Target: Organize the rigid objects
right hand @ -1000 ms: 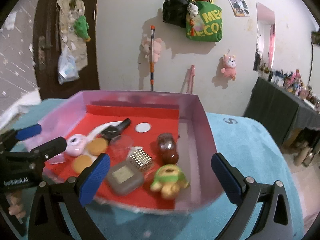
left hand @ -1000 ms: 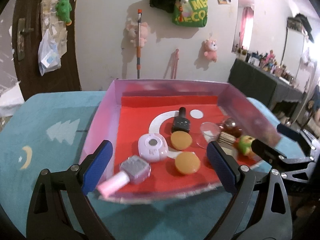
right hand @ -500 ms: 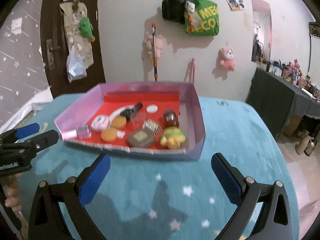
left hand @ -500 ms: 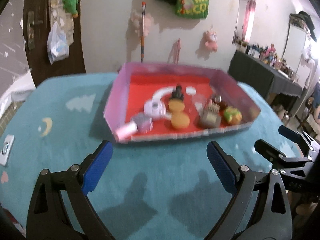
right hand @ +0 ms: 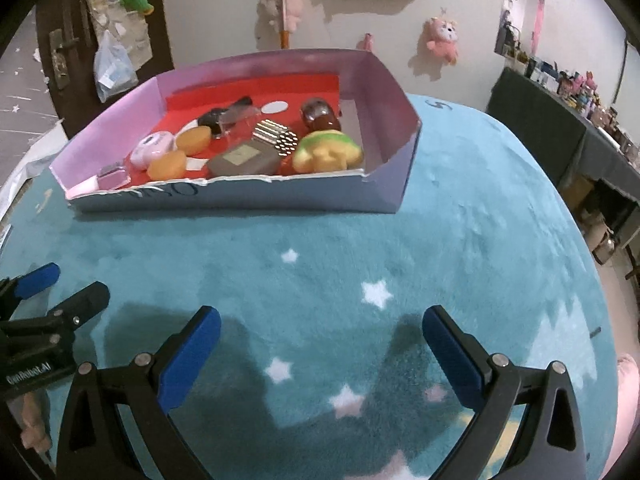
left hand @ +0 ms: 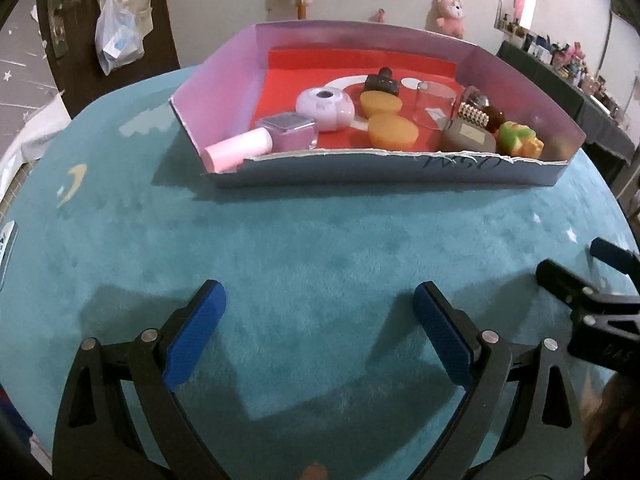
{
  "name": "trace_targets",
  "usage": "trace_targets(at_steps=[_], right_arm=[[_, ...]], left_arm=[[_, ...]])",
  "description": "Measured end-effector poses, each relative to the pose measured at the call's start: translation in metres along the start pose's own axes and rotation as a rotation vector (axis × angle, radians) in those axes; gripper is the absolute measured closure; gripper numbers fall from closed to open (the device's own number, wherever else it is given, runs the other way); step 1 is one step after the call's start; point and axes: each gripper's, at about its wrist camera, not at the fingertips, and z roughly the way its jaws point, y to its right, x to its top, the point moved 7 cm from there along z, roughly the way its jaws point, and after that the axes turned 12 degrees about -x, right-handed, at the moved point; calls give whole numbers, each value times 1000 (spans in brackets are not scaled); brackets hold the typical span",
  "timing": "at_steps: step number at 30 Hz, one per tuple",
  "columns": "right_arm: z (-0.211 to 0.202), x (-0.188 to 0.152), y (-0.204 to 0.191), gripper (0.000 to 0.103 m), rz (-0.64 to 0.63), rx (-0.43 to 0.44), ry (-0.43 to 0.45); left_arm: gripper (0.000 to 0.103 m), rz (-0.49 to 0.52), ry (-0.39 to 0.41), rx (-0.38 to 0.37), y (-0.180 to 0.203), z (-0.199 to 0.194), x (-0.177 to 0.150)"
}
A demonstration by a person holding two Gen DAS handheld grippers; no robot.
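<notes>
A shallow pink box (left hand: 400, 170) (right hand: 240, 196) with a red floor holds several small items. Among them are a pink-capped nail polish bottle (left hand: 260, 142), a lilac round case (left hand: 326, 106) (right hand: 154, 148), two orange discs (left hand: 392, 130) (right hand: 166, 164), a grey case (left hand: 468, 136) (right hand: 244, 160), a green and yellow toy (left hand: 520, 140) (right hand: 326, 152) and a dark bottle (left hand: 382, 84). My left gripper (left hand: 320, 332) hangs open over bare blanket, well short of the box. My right gripper (right hand: 322, 344) is open too, empty, near the front edge.
A teal star-patterned blanket (right hand: 440, 240) covers the round table. A dark door (left hand: 80, 20) with hanging bags stands at the back left. A cluttered dark table (right hand: 560, 120) is at the right. Soft toys hang on the white wall (right hand: 440, 40).
Both grippers have pulled back from the box toward the table's near edge and now tilt down at the blanket. The box and its contents look farther away; nothing is held.
</notes>
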Motion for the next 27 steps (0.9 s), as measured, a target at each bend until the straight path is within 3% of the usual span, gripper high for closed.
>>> trace_targets(at_steps=[5, 27], right_arm=[[4, -2, 2, 0, 6, 4, -27], [2, -1, 2, 0, 6, -19, -31]], left_arm=[[0, 3, -5, -3, -1, 2, 3], [0, -3, 2, 3, 0, 4, 4]])
